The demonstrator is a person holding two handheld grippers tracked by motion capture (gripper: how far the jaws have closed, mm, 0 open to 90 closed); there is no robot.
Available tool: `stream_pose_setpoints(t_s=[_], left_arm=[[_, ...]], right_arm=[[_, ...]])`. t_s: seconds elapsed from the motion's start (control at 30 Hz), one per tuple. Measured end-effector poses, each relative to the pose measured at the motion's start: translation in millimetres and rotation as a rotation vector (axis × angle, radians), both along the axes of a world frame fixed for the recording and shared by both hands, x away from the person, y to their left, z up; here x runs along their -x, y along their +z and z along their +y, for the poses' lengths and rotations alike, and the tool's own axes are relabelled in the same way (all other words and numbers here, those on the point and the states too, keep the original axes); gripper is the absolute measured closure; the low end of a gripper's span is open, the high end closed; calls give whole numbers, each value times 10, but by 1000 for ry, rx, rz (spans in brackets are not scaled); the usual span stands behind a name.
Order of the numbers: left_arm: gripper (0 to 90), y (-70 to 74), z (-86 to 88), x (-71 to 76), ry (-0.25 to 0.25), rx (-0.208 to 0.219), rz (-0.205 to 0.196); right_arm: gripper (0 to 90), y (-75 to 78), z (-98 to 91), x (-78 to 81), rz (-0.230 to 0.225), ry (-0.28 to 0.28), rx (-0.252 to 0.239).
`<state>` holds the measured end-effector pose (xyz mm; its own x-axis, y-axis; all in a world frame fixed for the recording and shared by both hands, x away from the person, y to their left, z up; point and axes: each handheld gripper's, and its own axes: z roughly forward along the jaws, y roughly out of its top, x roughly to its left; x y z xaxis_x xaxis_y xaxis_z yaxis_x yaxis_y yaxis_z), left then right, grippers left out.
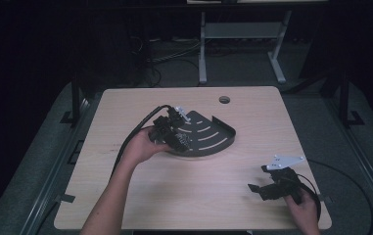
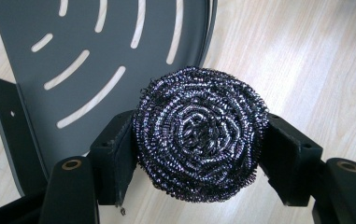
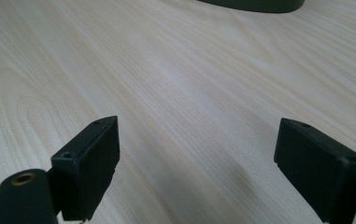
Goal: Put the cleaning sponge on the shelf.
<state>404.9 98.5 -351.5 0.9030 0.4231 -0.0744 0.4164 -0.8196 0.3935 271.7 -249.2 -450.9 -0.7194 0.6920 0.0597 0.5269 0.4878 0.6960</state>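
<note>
A round steel-wool scourer (image 2: 199,133) with a purple sheen sits squeezed between both jaws of my left gripper (image 2: 199,154), so that gripper is shut on it. It hangs over the near edge of a dark grey quarter-round slotted tray (image 2: 96,51). From above, the left gripper (image 1: 174,134) is at the tray's (image 1: 218,132) left rim, held by a hand. My right gripper (image 1: 260,188) rests near the table's front right corner; its jaws (image 3: 199,172) stand wide apart over bare wood, open with nothing between them.
The light wooden table (image 1: 194,191) has a round cable hole (image 1: 224,99) near its far edge. The tray's rim (image 3: 255,5) shows at the top of the right gripper view. Black cables trail from both grippers. Dark floor and a desk frame (image 1: 240,44) lie beyond.
</note>
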Motion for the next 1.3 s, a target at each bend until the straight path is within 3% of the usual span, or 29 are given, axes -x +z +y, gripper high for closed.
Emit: stream_pose_setpoints(t_s=[0.4, 1.3], left_arm=[[327, -24, -97, -154, 15, -1, -20], [328, -185, -186, -450, 60, 35, 15]], right_arm=[[139, -2, -11, -4, 1, -1, 1], [139, -12, -36, -16, 3, 2, 1]])
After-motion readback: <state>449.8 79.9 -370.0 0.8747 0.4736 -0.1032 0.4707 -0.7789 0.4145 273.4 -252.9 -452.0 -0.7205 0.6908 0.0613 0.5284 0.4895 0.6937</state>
